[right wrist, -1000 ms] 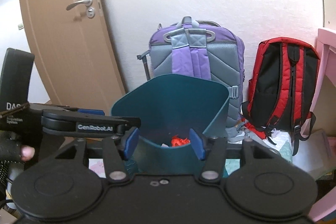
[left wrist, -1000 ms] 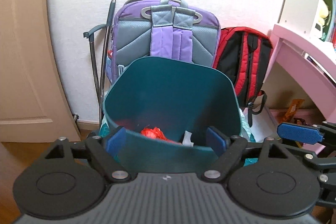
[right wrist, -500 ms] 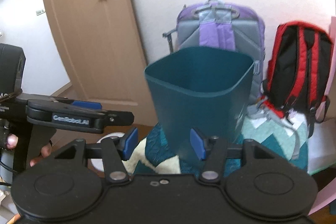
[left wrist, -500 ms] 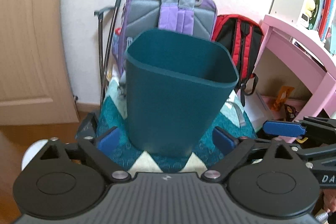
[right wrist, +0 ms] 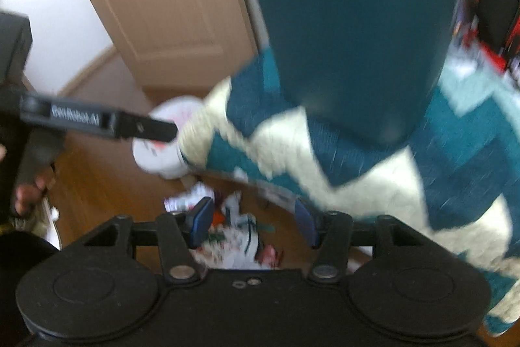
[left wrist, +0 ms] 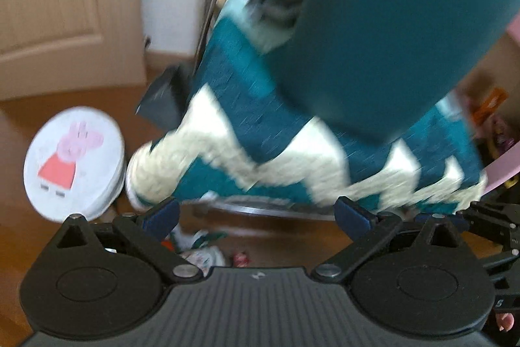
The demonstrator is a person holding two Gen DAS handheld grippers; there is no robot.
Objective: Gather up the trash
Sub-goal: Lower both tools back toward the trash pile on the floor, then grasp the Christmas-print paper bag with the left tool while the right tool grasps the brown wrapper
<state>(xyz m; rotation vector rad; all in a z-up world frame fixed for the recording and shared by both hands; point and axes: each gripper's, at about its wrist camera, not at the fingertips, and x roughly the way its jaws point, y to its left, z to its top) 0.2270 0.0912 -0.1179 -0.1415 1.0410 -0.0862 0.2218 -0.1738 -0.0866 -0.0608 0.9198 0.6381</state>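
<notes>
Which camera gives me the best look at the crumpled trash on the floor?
The right wrist view: the crumpled trash lies on the wood floor below the teal-and-white blanket, spread between the fingers of the right hand-held gripper. The left wrist view catches only blurred scraps low in frame, partly hidden by the gripper body.

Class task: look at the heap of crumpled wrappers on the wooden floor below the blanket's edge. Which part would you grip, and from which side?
Probably grip a raised fold on top of the crumpled wrappers, coming from above. The heap lies low and loose on the floor, so its sides offer little hold. The right tongs stand open over it with nothing held.
</notes>
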